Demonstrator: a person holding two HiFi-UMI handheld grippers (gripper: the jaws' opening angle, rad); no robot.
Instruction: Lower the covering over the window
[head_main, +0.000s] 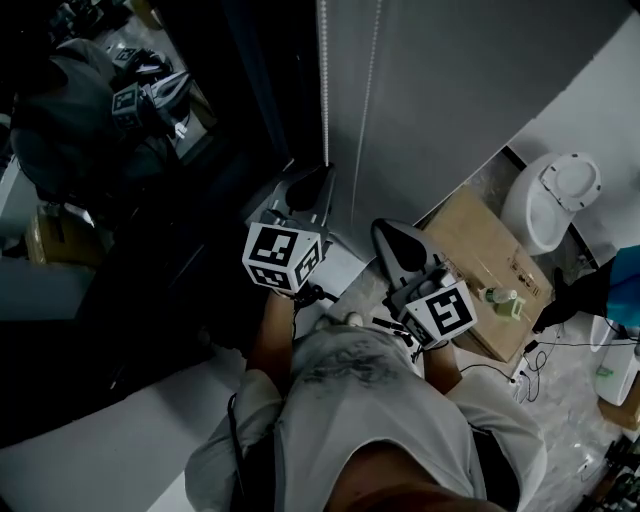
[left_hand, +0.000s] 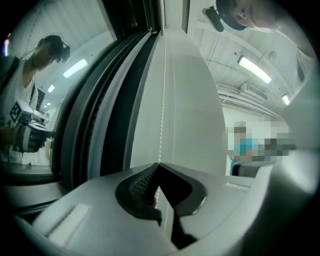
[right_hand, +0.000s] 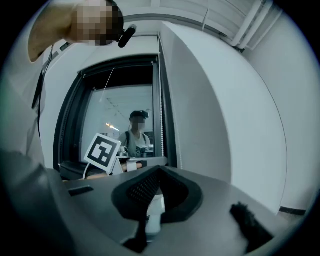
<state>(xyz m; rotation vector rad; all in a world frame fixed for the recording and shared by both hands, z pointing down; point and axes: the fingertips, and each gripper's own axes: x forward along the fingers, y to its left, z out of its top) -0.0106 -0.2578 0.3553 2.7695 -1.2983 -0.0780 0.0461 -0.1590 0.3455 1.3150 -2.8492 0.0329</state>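
Note:
The dark window (head_main: 150, 150) reflects the person and stands uncovered in the right gripper view, glass (right_hand: 120, 125). A white bead chain (head_main: 325, 80) hangs beside the frame against the white wall. My left gripper (head_main: 310, 188) is level at the chain, and its jaws are closed on the bead chain (left_hand: 161, 110), which runs down into the pinched tips of my left gripper (left_hand: 158, 166). My right gripper (head_main: 397, 243) is held a little to the right, below the chain, shut with nothing in it; in its own view the right gripper (right_hand: 159, 170) faces the window frame and the chain (right_hand: 161, 100).
A white sill (head_main: 345, 270) runs under the window. On the floor to the right lie a cardboard box (head_main: 490, 260) with a small green bottle (head_main: 503, 298), a round white lidded bin (head_main: 555, 200) and cables (head_main: 540, 360).

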